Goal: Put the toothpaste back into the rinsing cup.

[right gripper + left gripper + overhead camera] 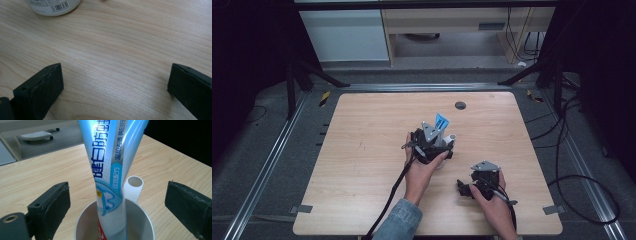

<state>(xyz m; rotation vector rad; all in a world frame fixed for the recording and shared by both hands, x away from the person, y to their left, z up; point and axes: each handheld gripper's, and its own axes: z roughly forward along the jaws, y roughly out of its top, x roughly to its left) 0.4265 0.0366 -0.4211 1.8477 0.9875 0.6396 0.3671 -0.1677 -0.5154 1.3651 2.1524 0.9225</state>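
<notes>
While a pale wooden bench (362,150) spans the scene, the left claw (117,205) hovers near its centre, jaws wide on either side of a blue toothpaste tube (112,165) and clear of it. The tube stands upright in a white cup (82,225), leaning toward twelve o'clock. At five o'clock the right claw (115,82) rests wide and empty. Risk: the top-heavy tube may tip the cup if a withdrawing jaw clips it.
</notes>
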